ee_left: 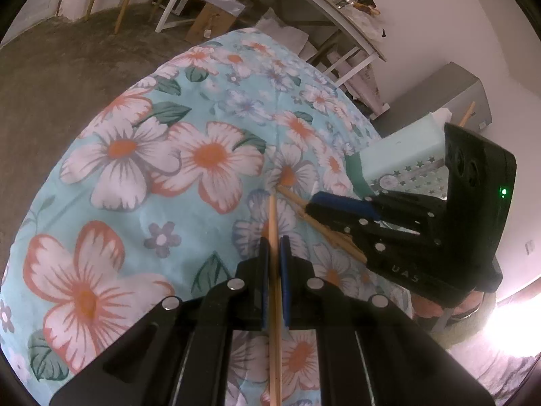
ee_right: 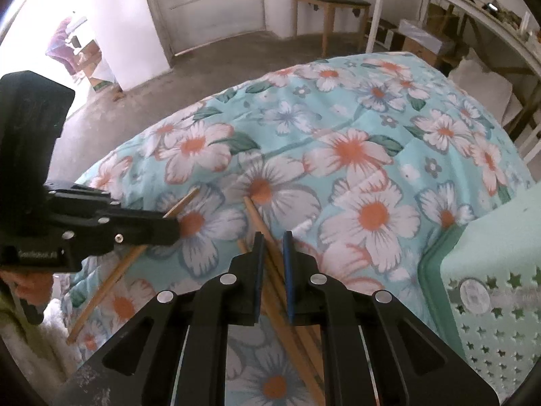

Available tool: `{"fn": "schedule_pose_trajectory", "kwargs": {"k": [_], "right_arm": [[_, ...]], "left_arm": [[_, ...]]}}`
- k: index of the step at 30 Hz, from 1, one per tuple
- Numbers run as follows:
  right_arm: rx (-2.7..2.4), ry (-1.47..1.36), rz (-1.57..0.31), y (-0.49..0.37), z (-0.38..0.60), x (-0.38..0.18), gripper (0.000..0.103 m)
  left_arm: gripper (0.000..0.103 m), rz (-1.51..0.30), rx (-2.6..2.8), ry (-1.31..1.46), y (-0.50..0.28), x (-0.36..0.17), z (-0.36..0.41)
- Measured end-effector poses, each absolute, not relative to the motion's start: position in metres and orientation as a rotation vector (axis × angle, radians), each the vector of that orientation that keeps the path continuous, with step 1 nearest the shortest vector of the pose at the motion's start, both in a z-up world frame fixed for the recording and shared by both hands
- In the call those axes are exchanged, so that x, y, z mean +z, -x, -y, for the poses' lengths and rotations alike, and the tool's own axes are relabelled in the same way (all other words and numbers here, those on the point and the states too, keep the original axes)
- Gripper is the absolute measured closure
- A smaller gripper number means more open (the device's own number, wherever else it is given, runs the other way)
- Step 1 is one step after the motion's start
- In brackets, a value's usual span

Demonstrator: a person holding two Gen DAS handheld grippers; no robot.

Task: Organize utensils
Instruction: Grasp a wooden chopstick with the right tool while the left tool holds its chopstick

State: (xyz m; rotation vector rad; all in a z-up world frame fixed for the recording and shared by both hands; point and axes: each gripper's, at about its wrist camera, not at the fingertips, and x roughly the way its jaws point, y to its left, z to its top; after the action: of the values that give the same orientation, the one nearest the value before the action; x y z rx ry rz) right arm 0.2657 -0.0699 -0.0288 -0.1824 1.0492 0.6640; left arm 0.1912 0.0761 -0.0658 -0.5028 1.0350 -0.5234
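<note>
My left gripper (ee_left: 274, 242) is shut on a single wooden chopstick (ee_left: 272, 216) that runs straight out between its pads above the floral cloth. The same gripper (ee_right: 174, 225) and its chopstick (ee_right: 111, 275) show at the left in the right wrist view. My right gripper (ee_right: 273, 237) is open, its jaws straddling a bundle of several wooden chopsticks (ee_right: 257, 218) lying on the cloth. In the left wrist view the right gripper (ee_left: 309, 206) sits over those chopsticks (ee_left: 324, 233).
A mint-green perforated basket with star cut-outs (ee_right: 490, 291) stands at the right, also seen behind the right gripper (ee_left: 402, 155). The floral tablecloth (ee_left: 142, 155) covers a rounded table. A white shelf (ee_right: 473, 3) and wooden stool (ee_right: 334, 0) stand beyond.
</note>
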Motion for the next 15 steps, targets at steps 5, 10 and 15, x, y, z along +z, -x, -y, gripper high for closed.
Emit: {"fn": "schedule_pose_trajectory", "kwargs": {"k": [5, 10, 15], "right_arm": [[0.603, 0.155, -1.052, -0.270, 0.079, -0.028, 0.094], [0.586, 0.073, -1.063, -0.281, 0.092, -0.022, 0.092], [0.623, 0.101, -1.047, -0.288, 0.076, -0.016, 0.087]], "left_arm": [[0.097, -1.035, -0.523, 0.505, -0.191, -0.066, -0.077], [0.097, -1.036, -0.525, 0.508, -0.192, -0.067, -0.078], [0.097, -1.039, -0.522, 0.509, -0.192, -0.067, -0.078]]}}
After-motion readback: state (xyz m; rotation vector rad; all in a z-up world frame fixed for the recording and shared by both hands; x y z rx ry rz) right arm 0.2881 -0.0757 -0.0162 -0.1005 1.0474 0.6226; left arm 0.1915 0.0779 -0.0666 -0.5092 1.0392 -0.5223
